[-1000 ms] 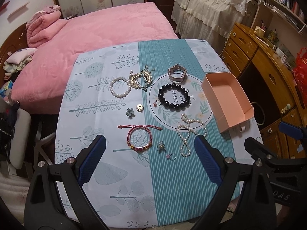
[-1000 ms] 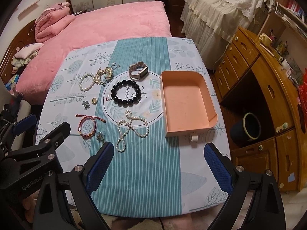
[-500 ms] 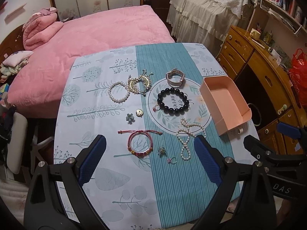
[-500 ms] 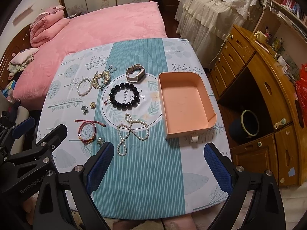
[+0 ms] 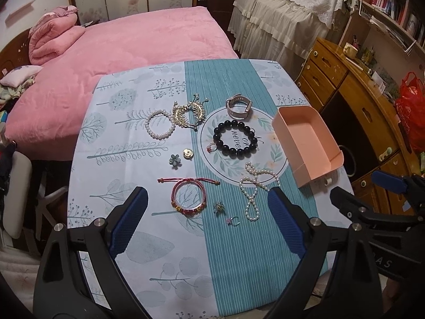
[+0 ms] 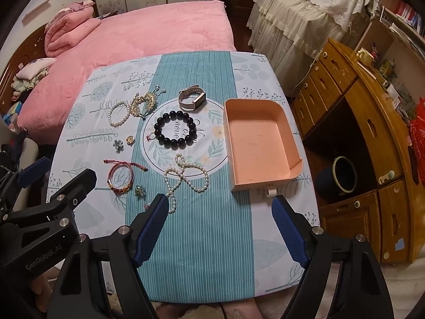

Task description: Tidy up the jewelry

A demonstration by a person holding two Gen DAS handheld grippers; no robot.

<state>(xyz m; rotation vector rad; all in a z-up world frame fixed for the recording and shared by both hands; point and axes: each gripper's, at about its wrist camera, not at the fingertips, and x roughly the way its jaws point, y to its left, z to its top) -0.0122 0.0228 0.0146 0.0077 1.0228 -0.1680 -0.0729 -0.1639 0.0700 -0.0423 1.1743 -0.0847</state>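
Jewelry lies spread on a patterned tablecloth [image 5: 164,260]: a black bead bracelet [image 5: 235,138], a pearl necklace [image 5: 253,191], a red cord bracelet [image 5: 188,196], a white pearl bracelet [image 5: 159,124], a gold hair comb [image 5: 187,113], a watch [image 5: 239,107] and small rings and charms. An empty pink box [image 6: 259,143] stands at the right. My left gripper [image 5: 207,223] is open and empty above the near table, by the red bracelet. My right gripper [image 6: 220,231] is open and empty above the near edge, in front of the box and the pearl necklace [image 6: 186,176].
A pink bed [image 5: 127,53] lies behind the table. A wooden dresser [image 6: 372,122] stands to the right, with a dark bin [image 6: 342,175] on the floor beside it. A draped piece of furniture [image 6: 305,13] is at the back right.
Both grippers have drawn back and tilted a little, so the table sits lower and slightly further in both views. Nothing on the table has moved. Both grippers stay open.
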